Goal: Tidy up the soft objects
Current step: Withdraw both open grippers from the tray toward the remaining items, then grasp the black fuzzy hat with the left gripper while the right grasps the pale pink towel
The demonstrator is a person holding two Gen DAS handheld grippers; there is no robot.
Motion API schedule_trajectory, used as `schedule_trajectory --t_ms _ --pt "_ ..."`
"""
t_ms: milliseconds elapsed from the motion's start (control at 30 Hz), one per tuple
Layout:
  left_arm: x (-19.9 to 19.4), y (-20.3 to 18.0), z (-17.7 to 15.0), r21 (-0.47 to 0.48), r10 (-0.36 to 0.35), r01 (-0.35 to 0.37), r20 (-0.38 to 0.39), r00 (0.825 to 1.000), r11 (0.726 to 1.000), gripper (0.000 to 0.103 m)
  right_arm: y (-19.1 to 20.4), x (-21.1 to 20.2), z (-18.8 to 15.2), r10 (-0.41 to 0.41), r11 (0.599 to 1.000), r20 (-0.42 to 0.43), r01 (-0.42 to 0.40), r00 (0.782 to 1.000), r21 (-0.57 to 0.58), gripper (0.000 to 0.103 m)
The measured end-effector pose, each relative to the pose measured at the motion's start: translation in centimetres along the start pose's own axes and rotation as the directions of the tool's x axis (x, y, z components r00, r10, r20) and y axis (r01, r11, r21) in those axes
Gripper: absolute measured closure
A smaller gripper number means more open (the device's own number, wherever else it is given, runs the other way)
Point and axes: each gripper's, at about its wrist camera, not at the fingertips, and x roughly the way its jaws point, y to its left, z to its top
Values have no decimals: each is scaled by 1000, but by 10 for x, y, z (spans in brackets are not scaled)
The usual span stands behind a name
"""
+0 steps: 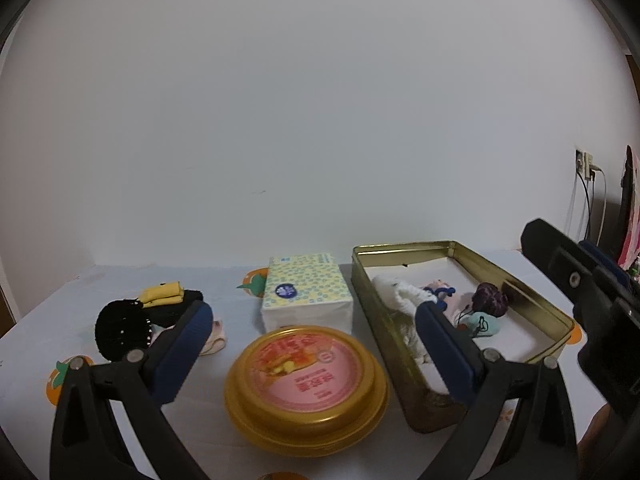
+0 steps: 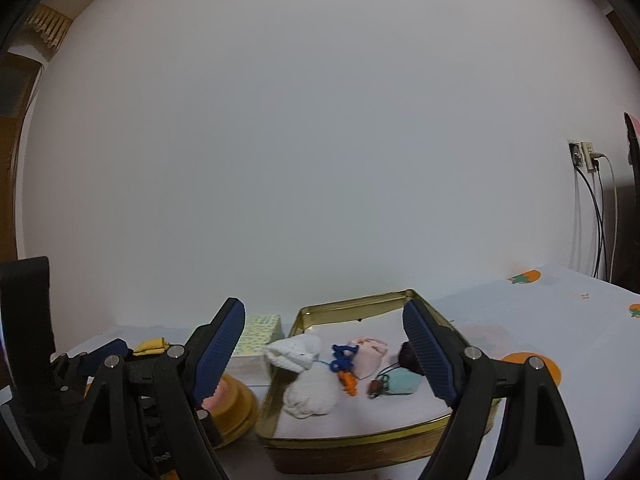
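My right gripper (image 2: 324, 350) and left gripper (image 1: 314, 338) both stand wide apart, empty. Ahead of the right sits the tin (image 2: 352, 436), already holding the white knit (image 2: 308, 380) and small toys. I judge I'm between picks: next, the left must reach the black and yellow pile (image 1: 136, 316) off its left finger.

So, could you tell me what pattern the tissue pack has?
Yellow and blue dots on the tissue pack, clearest in left wrist view.

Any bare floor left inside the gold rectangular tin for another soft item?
Yes: gold rectangular tin has bare white floor along its far wall and near right corner. Crowded middle: white knitted toy, pink plush, dark purple ball, pale blue pouch.
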Motion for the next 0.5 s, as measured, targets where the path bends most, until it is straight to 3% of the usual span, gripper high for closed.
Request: schedule_trajectory --t_ms 233,500 --pt "1 23 -1 -5 28 -28 -10 1000 1000 0 21 7 -4 46 999 -32 -46 998 11 20" --pt "9 76 -2 -53 120 -122 -40 992 991 0 54 20 -10 109 994 -60 -109 992 14 20"
